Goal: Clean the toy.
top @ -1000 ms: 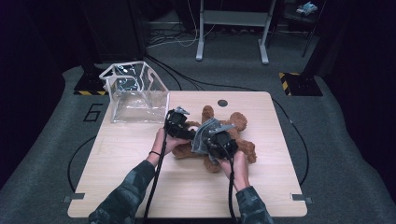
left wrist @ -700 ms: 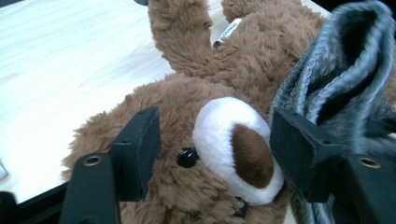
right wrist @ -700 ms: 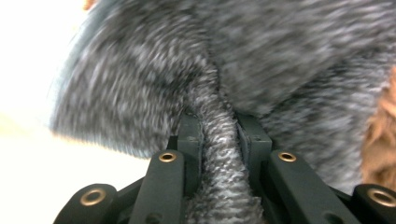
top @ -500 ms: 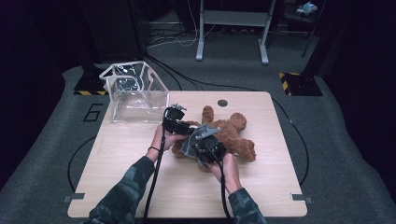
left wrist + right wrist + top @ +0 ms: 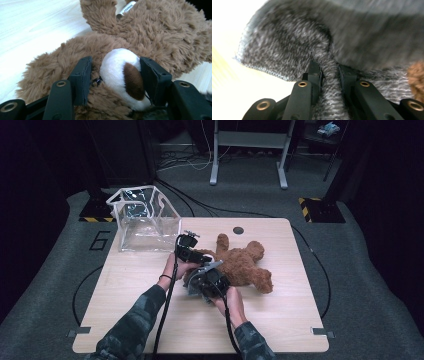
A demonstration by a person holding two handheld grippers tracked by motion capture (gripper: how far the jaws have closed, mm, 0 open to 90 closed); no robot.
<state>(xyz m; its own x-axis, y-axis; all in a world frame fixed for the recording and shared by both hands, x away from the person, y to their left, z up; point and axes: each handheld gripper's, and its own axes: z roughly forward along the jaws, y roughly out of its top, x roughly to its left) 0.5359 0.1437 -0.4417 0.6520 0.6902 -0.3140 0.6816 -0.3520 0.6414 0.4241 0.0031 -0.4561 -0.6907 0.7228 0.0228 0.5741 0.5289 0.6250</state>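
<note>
A brown teddy bear (image 5: pixel 245 265) lies on the wooden table (image 5: pixel 280 320). My left gripper (image 5: pixel 116 75) has its pads on either side of the bear's white muzzle (image 5: pixel 112 62) and head. Its jaws have just been closing and now press into the fur. In the high view the left gripper (image 5: pixel 192 252) is at the bear's left end. My right gripper (image 5: pixel 329 68) is shut on a bunched fold of grey knitted cloth (image 5: pixel 294 45). In the high view the right gripper (image 5: pixel 207 282) sits just in front of the bear's body, close to the left gripper.
A clear plastic bin (image 5: pixel 145 217) stands open at the table's back left corner. A small black disc (image 5: pixel 238 230) lies near the back edge. Metal stand legs (image 5: pixel 215 175) rise from the floor behind the table.
My right hand has moved left along the bear and slightly toward the front edge, carrying the grey cloth. The left hand has stayed at the bear's head.
</note>
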